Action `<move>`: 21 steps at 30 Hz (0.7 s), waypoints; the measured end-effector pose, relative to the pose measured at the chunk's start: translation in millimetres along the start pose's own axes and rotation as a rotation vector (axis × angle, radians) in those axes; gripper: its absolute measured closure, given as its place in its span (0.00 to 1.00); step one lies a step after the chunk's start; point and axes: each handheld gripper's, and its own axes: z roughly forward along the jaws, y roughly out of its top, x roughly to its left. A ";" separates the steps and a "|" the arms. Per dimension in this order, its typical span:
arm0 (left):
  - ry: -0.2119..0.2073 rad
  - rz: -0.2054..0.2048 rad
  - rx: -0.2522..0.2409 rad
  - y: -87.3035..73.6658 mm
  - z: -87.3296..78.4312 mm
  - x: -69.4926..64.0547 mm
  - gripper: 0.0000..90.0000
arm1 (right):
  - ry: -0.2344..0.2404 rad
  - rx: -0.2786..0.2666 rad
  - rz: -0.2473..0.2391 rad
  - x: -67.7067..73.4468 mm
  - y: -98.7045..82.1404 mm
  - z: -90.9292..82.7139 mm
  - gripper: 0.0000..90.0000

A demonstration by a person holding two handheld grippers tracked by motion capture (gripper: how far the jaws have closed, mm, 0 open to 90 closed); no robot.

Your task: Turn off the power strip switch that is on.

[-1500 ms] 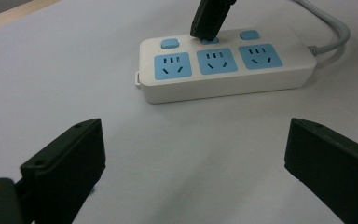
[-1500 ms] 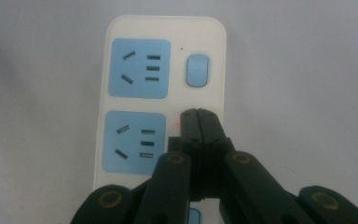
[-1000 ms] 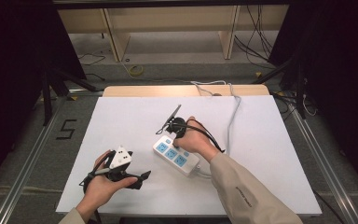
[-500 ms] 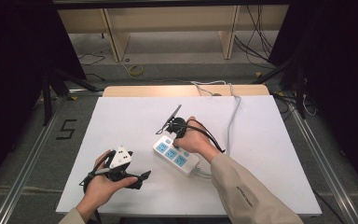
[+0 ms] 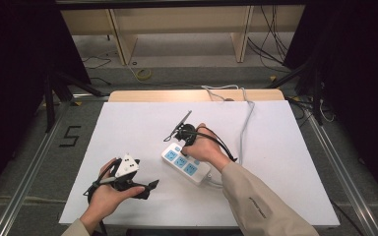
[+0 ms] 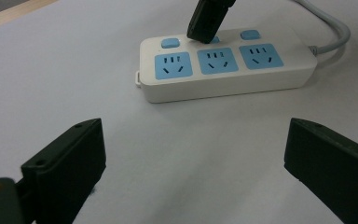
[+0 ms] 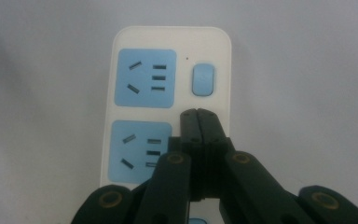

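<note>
A white power strip [image 5: 187,165] with three blue sockets and blue switches lies mid-table, its grey cable [image 5: 246,122] running to the far edge. My right gripper [image 5: 178,143] is shut, and its tips [image 7: 198,115] press down on the strip [image 7: 168,39] at the middle switch, next to the end switch [image 7: 203,79]. The left gripper view shows that black tip [image 6: 209,19] on the middle switch of the strip [image 6: 223,81]. My left gripper [image 5: 146,182] rests near the table's front left, open wide [image 6: 198,158], with nothing between its jaws, pointing at the strip.
The white table top [image 5: 128,123] has a wooden strip [image 5: 177,95] along its far edge. Beyond it stand a wooden frame [image 5: 177,22] and loose cables on the floor. Metal rails [image 5: 34,162] run down both sides of the table.
</note>
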 end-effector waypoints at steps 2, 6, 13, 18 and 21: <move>0.000 0.001 0.000 0.1 0.0 -0.3 0.05 | 0.000 0.000 0.000 0.1 0.0 0.0 1.00; 0.000 -0.001 0.000 0.0 0.1 -0.1 0.05 | 0.006 -0.017 0.013 0.2 0.6 -2.7 1.00; 0.001 0.000 0.000 0.0 0.0 0.0 0.05 | -0.002 -0.012 0.007 -0.7 -1.1 -5.0 1.00; 0.001 -0.002 0.001 -0.2 0.3 0.5 0.05 | -0.005 -0.089 0.004 -2.4 -3.0 -13.5 1.00; 0.001 -0.002 0.002 -0.2 0.3 0.2 0.05 | -0.012 -0.128 0.007 -5.0 -4.5 -20.1 1.00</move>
